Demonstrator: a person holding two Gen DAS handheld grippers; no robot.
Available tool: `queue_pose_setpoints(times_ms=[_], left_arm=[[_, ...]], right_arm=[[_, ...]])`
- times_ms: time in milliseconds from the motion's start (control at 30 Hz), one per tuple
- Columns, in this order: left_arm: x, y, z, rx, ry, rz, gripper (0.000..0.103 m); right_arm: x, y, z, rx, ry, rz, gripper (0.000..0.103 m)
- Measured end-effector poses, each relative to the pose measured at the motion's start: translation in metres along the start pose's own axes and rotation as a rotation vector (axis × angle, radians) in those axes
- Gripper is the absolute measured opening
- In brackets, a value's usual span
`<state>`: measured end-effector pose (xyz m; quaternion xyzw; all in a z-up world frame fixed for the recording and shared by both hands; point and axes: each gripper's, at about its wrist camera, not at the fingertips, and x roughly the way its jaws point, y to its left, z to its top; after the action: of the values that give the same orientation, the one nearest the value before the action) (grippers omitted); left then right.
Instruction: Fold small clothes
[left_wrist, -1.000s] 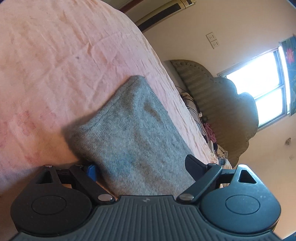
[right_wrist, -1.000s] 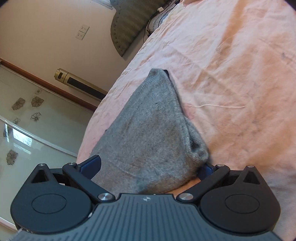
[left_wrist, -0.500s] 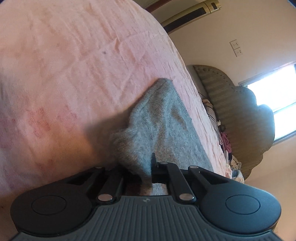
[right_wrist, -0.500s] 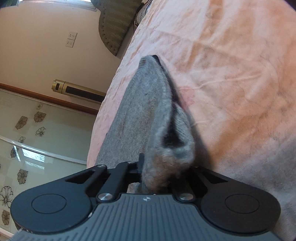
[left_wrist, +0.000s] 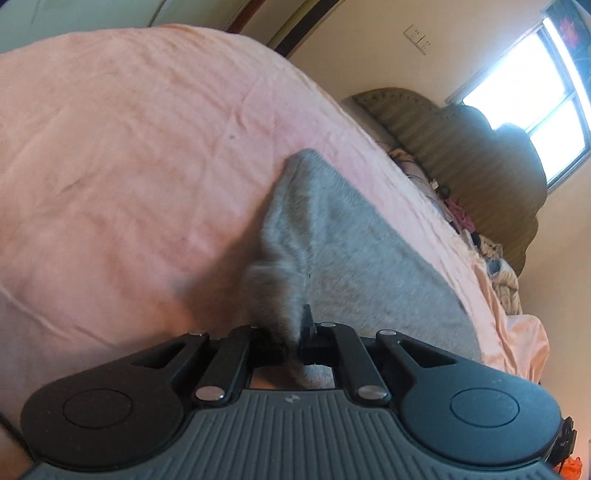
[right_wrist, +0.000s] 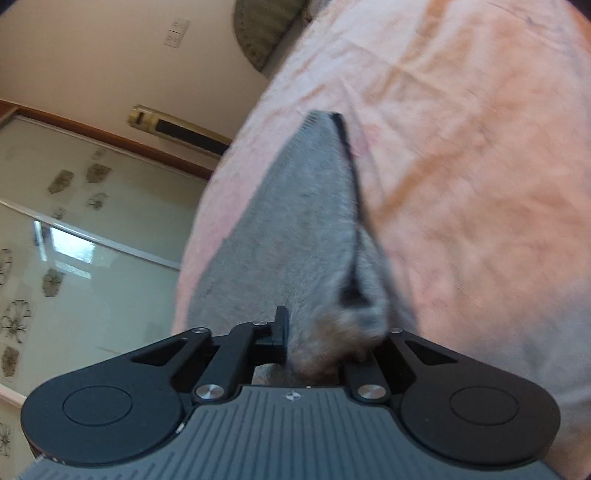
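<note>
A small grey knit garment (left_wrist: 343, 240) lies on a pink bedsheet (left_wrist: 129, 155). My left gripper (left_wrist: 291, 332) is shut on the garment's near left corner, and the cloth bunches up between the jaws. In the right wrist view the same grey garment (right_wrist: 295, 229) stretches away from me, with a dark edge along its right side. My right gripper (right_wrist: 317, 343) is shut on its near right corner, where the knit is bunched thick. Both near corners are lifted off the pink bedsheet (right_wrist: 461, 166); the far end still rests on it.
A padded olive headboard (left_wrist: 480, 155) with a pile of clothes (left_wrist: 491, 254) stands at the bed's far end under a bright window (left_wrist: 535, 85). A glass sliding door with flower prints (right_wrist: 74, 229) and a wall (right_wrist: 110, 55) lie beyond the bed's left edge.
One second ago both grippers were open around the garment's near corners. They have shut on the corners and lifted them, and the garment now pulls taut and narrow.
</note>
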<state>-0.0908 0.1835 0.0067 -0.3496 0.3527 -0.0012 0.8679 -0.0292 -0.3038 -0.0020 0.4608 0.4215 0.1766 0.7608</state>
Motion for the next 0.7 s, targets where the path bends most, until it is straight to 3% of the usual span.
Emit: queue_pose_setpoints(times_ms=[33, 67, 100, 133, 167, 233, 267, 333, 433, 500, 567, 600, 633, 667, 700], left_arm=[[-0.006, 0.002, 0.003, 0.003, -0.005, -0.004, 0.011], [-0.014, 0.001, 0.01, 0.021, -0.025, -0.012, 0.013], [-0.024, -0.001, 0.02, 0.053, -0.065, -0.019, 0.016], [-0.034, -0.005, 0.03, 0.091, -0.117, -0.02, 0.03], [-0.04, -0.011, 0.041, 0.13, -0.175, -0.014, 0.062], [-0.044, -0.023, 0.063, 0.194, -0.299, 0.024, 0.101], [-0.039, -0.03, 0.073, 0.233, -0.332, 0.03, 0.101], [-0.01, -0.047, 0.095, 0.307, -0.328, 0.062, 0.101], [0.062, -0.07, 0.117, 0.372, -0.216, 0.099, 0.096], [0.11, -0.08, 0.122, 0.389, -0.137, 0.144, 0.082], [0.147, -0.09, 0.126, 0.41, -0.053, 0.186, 0.057], [0.162, -0.094, 0.126, 0.422, -0.006, 0.198, 0.055], [0.173, -0.1, 0.125, 0.451, 0.014, 0.199, 0.047], [0.179, -0.107, 0.122, 0.507, -0.016, 0.218, 0.012], [0.184, -0.113, 0.12, 0.552, -0.016, 0.228, 0.008]], right_arm=[[-0.005, -0.001, 0.003, 0.01, -0.006, 0.019, 0.026], [-0.013, 0.003, 0.009, -0.004, -0.035, 0.019, 0.045], [-0.022, 0.009, 0.017, -0.043, -0.082, 0.006, 0.058], [-0.029, 0.019, 0.027, -0.098, -0.134, -0.022, 0.078], [-0.032, 0.029, 0.04, -0.156, -0.172, -0.052, 0.085], [-0.026, 0.045, 0.072, -0.24, -0.191, -0.083, 0.085], [-0.017, 0.051, 0.088, -0.269, -0.186, -0.079, 0.085], [0.013, 0.061, 0.12, -0.318, -0.155, -0.091, 0.084], [0.066, 0.073, 0.156, -0.382, -0.101, -0.174, 0.081], [0.1, 0.08, 0.168, -0.441, -0.058, -0.24, 0.076], [0.13, 0.087, 0.173, -0.479, -0.009, -0.28, 0.073], [0.14, 0.088, 0.173, -0.494, 0.019, -0.28, 0.069], [0.15, 0.089, 0.169, -0.518, 0.047, -0.275, 0.05], [0.158, 0.089, 0.167, -0.538, 0.073, -0.274, 0.014], [0.162, 0.09, 0.163, -0.561, 0.076, -0.278, 0.014]])
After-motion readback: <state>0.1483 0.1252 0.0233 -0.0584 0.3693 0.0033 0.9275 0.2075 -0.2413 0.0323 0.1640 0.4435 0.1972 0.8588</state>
